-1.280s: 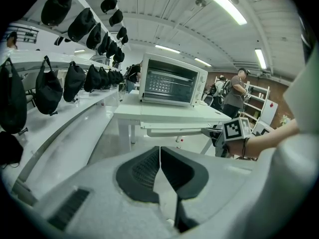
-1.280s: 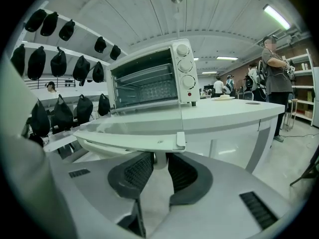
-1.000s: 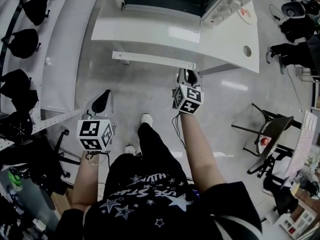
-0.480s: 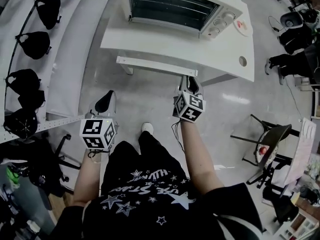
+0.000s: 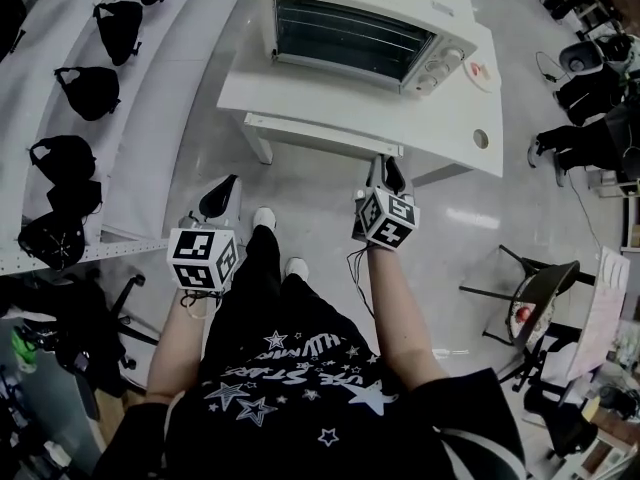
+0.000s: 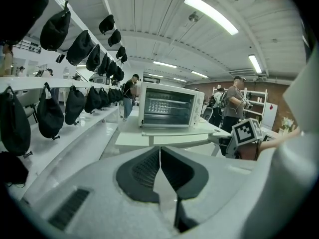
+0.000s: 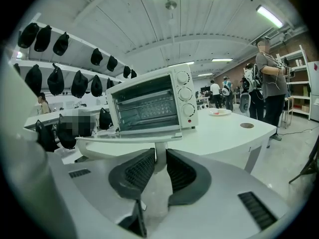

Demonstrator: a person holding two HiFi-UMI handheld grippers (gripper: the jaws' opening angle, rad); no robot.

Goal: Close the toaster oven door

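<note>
The white toaster oven stands on a white table, its door open and lying flat, with the white handle bar out past the table's front edge. My right gripper is at the bar's right end. In the right gripper view its jaws close on a thin white post of the door handle below the oven. My left gripper hangs lower and to the left, clear of the table. Its pads meet with nothing between them.
Long white shelves with several black bags run along the left. A small dish and a round hole are on the table's right side. A dark chair stands at right. People stand far behind.
Both grippers have risen. The right one stays at the handle's right end. The head view has swung so that more of the oven shows.
</note>
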